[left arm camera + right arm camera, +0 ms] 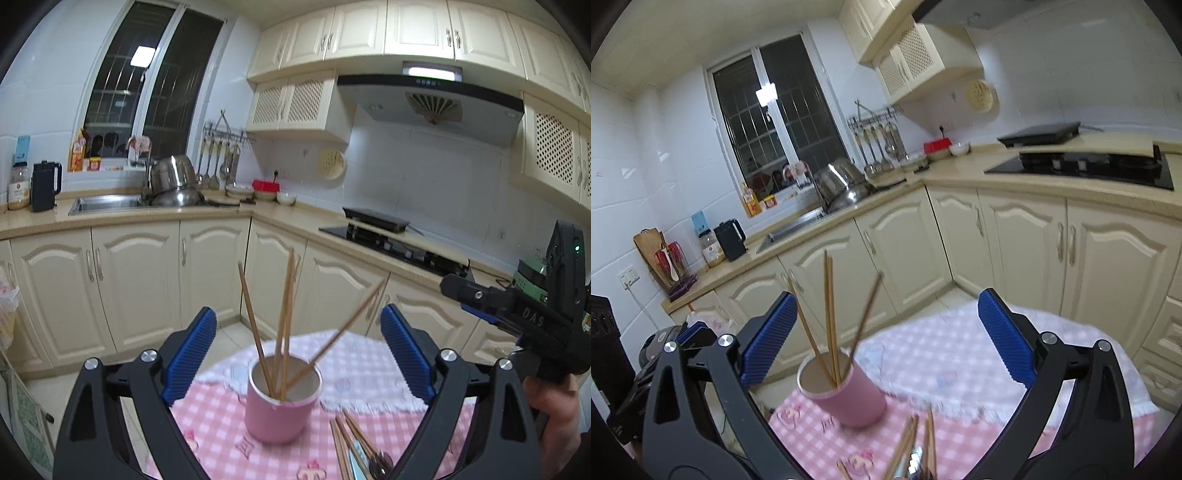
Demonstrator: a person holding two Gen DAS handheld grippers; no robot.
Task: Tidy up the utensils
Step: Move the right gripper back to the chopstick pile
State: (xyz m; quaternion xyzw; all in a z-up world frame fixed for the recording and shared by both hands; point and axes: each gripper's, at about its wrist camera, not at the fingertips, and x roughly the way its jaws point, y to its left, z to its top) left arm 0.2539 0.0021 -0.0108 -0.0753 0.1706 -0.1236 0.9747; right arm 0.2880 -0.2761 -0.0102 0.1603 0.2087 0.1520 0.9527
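A pink cup (279, 406) stands on a pink checked tablecloth (221, 413) and holds several wooden chopsticks (284, 317). My left gripper (299, 354) is open and empty, its blue pads on either side above the cup. More chopsticks and a utensil (354, 446) lie on the cloth to the cup's right. The right gripper's body (532, 306) shows at the right. In the right wrist view the cup (846, 391) with chopsticks (829, 317) sits between the pads of my open, empty right gripper (886, 339). Loose chopsticks (916, 446) lie near the bottom edge.
The round table's white lace cover (960, 354) ends close behind the cup. Cream cabinets (147, 280), a sink (107, 203) with steel pots (173, 181), a black hob (1086, 162) and a kettle (45, 186) line the counters beyond.
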